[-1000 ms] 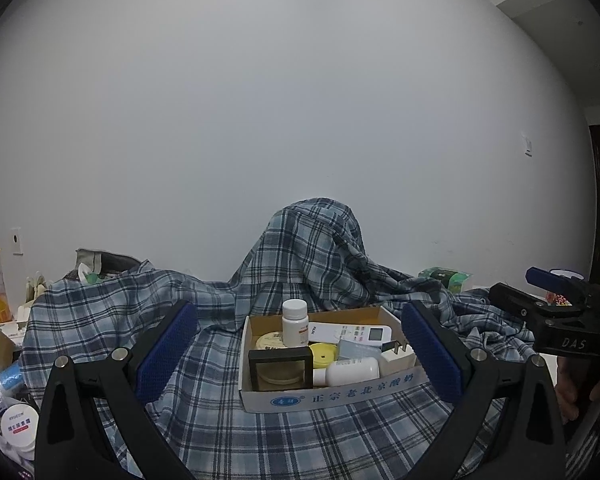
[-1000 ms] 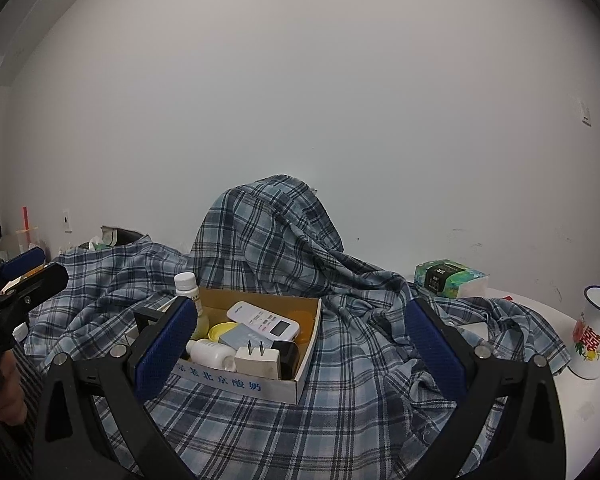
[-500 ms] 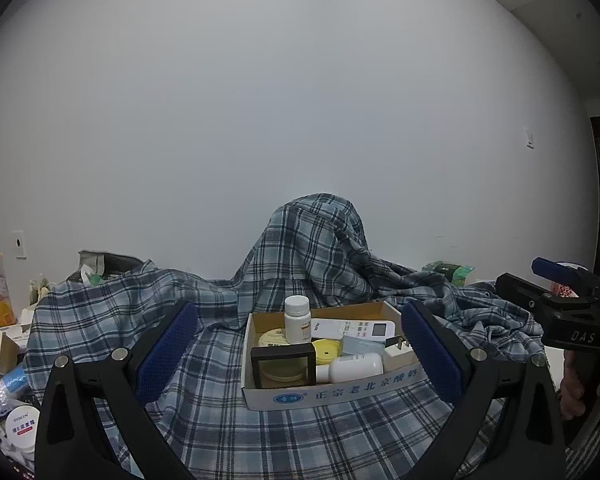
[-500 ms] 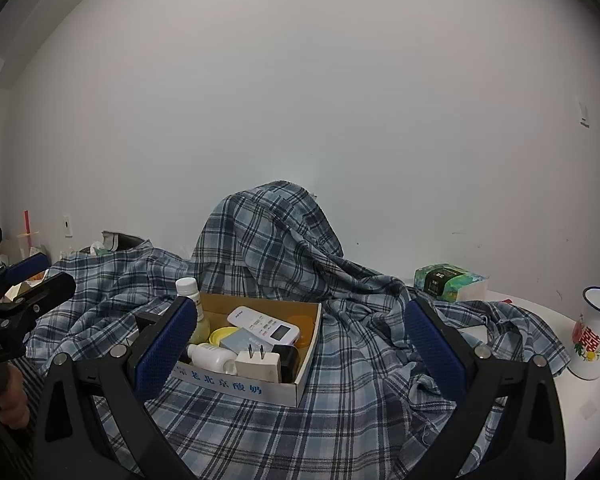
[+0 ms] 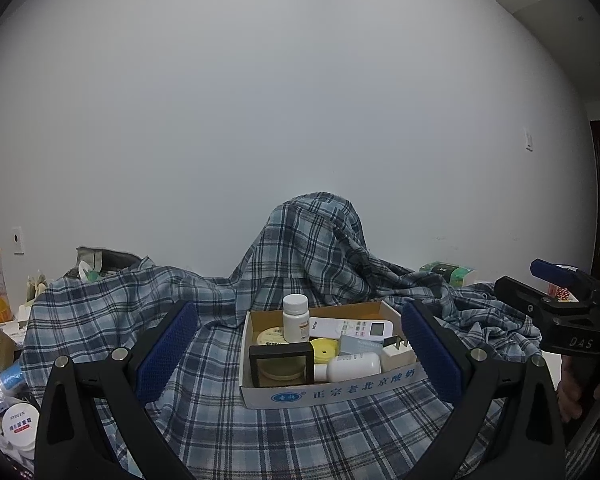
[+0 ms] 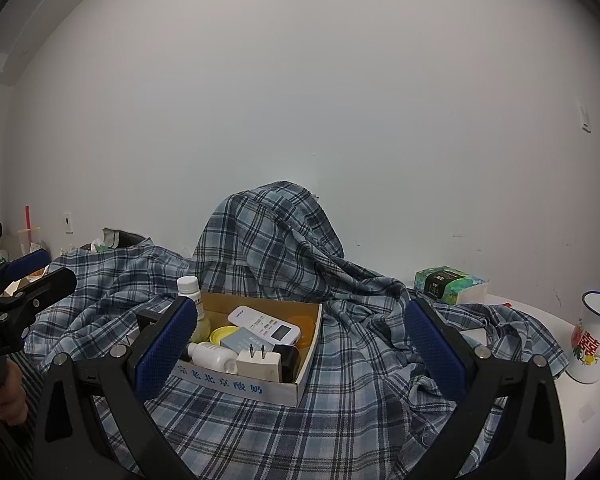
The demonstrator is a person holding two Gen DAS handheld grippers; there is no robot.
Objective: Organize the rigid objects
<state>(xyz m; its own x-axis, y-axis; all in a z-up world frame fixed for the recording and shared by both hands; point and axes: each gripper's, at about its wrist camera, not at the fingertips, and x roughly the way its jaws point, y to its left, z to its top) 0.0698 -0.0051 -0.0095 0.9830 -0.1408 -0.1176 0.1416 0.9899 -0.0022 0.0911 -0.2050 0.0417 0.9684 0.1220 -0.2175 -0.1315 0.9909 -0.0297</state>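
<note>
A shallow cardboard box (image 5: 336, 390) (image 6: 236, 384) sits on a plaid cloth. Inside it are an upright white pill bottle (image 5: 295, 317) (image 6: 189, 286), a white remote (image 5: 350, 327) (image 6: 265, 323), a lying white bottle (image 5: 350, 366) (image 6: 212, 356), a white plug adapter (image 6: 259, 364), a yellow lid (image 5: 325, 347), a round tin and a black square frame (image 5: 281, 364). My left gripper (image 5: 298, 352) is open, held back from the box, which shows between its blue pads. My right gripper (image 6: 300, 344) is open too, to the box's right. Both grip nothing.
The blue plaid cloth (image 6: 340, 408) covers the table and drapes over a tall hump (image 5: 312, 248) behind the box. A green tissue pack (image 6: 448, 284) and an enamel cup (image 6: 592, 340) stand on the right. Jars (image 5: 18, 426) and clutter crowd the left edge.
Both grippers have tilted or risen slightly, so the box and cloth sit a little lower and nearer in each view. Both stay open and nothing in the box has moved.
</note>
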